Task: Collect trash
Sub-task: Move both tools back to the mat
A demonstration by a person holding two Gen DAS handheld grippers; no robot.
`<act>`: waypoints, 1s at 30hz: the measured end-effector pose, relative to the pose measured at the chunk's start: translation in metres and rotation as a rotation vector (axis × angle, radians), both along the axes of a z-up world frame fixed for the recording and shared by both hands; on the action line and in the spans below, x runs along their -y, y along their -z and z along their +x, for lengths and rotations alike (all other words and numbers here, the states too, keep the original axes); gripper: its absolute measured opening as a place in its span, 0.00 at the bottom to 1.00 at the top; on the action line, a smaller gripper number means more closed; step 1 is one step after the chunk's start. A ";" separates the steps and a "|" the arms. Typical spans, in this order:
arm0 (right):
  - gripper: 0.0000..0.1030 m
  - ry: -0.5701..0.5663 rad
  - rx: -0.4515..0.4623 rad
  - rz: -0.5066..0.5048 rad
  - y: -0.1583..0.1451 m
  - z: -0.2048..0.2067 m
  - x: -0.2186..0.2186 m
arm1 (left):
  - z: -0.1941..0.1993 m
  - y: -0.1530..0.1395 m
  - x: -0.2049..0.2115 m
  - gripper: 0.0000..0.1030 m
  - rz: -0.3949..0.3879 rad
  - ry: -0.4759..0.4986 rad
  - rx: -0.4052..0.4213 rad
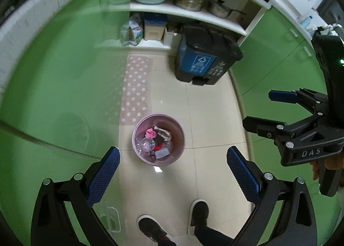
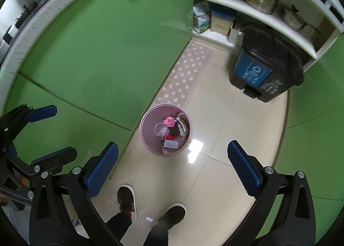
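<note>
A: What writing can be read?

B: The raised letters "DAS" are seen on the black body of the right gripper (image 1: 255,109) in the left wrist view. A white recycling symbol is printed on the blue panel of the black pedal bin (image 2: 266,61); the characters beneath it and on its dark side are too small to be read.

A: How is the task's thing described?

B: A small round pink wastebasket (image 1: 158,139) is stood on the beige tiled floor (image 2: 217,125), at the near end of a pink polka-dot mat (image 2: 187,74) and just beside the green cabinet front (image 2: 103,52). It is well apart from the pedal bin. Inside it a crumpled pink wad (image 2: 169,121), a clear plastic cup (image 2: 160,129), a red scrap, a dark packet, a pale wrapper and a clear flat piece are seen.

A: And the grippers?

B: The left gripper (image 1: 173,172) is held above the wastebasket with its blue pads spread wide and nothing between them. The right gripper is likewise spread to its widest, with nothing held. Two black shoes (image 2: 126,200) are seen below.
</note>
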State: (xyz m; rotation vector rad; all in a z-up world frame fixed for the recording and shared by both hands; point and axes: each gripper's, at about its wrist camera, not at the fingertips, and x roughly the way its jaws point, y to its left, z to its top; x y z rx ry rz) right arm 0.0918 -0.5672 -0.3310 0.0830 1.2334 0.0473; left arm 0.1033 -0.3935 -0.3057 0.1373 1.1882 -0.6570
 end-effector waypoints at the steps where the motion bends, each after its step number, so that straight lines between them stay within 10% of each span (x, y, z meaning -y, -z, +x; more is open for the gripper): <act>1: 0.97 0.003 0.010 -0.006 -0.017 -0.009 0.000 | -0.004 -0.011 0.000 0.93 -0.005 0.000 0.005; 15: 0.97 -0.143 0.159 0.005 -0.208 -0.071 -0.061 | -0.069 -0.181 -0.098 0.93 -0.021 -0.204 0.124; 30: 0.97 -0.532 0.221 0.105 -0.253 -0.050 -0.264 | -0.104 -0.230 -0.318 0.93 0.079 -0.608 0.196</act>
